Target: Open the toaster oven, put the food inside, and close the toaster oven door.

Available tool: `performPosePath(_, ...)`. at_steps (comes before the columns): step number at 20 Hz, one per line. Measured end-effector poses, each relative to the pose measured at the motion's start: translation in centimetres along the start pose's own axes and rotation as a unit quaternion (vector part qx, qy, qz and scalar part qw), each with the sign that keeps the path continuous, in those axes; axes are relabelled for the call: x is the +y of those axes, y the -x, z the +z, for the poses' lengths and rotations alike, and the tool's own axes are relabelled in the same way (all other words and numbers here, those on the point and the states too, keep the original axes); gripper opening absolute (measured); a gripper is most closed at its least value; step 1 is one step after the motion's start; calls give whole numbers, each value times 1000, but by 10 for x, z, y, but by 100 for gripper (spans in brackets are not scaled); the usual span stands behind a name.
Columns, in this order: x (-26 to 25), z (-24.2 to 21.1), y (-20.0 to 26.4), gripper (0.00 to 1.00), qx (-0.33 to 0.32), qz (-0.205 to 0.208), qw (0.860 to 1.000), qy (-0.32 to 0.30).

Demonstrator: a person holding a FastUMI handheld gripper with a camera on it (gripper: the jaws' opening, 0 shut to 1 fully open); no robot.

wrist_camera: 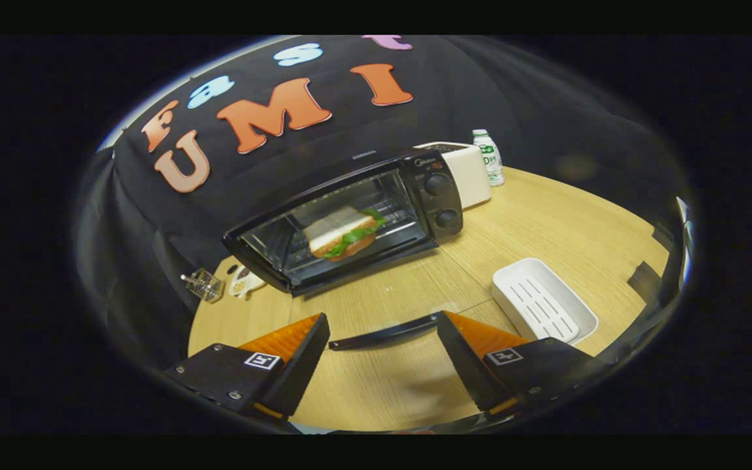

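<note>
1. A round wooden table (546, 215) takes up most of the scene, with black cloth hanging behind it.
2. A black oven (350, 219) stands at the far side of the table, well beyond the fingers. Two round knobs (441, 199) sit one above the other on its panel, at the right end.
3. The oven door (382, 333) is swung down and open. It is clear glass lying flat over the table, and its dark handle runs across the gap just ahead of the fingertips.
4. A sandwich (343, 234) lies inside the oven on the rack: white bread on top, green lettuce showing at the edge.
5. The gripper (382, 336) hovers low over the table, its jaws spread wide and holding nothing. The door handle shows between the two fingertips; whether it touches either one cannot be told.
6. A white tray (542, 301) with slotted ribs sits empty on the table, just ahead of the right finger.
7. A white appliance (470, 171) stands just beside the oven's right end.
8. A small bottle (488, 156) with a green label stands upright behind that appliance.
9. A small clear container (203, 284) and a small white item (243, 281) lie near the oven's left corner.
</note>
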State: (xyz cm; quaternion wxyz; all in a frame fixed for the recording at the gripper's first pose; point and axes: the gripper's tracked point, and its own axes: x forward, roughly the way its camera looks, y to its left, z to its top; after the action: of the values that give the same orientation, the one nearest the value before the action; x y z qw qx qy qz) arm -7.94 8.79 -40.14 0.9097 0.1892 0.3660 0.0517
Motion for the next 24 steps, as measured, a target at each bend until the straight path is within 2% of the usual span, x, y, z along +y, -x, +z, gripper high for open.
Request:
performPosePath(5, -17, -39, -12, 99, 33, -20, 997, 68)
performPosePath(9, -22, -60, -22, 99, 50, -35, 988, 141)
performPosePath(14, -13, -70, -39, 99, 62, -28, 983, 169)
performPosePath(18, -16, -71, -55, 100, 71, -37, 985, 155)
performPosePath(21, -15, -69, -60, 99, 69, -38, 979, 186)
performPosePath(24, -11, -66, -56, 99, 72, -37, 981, 178)
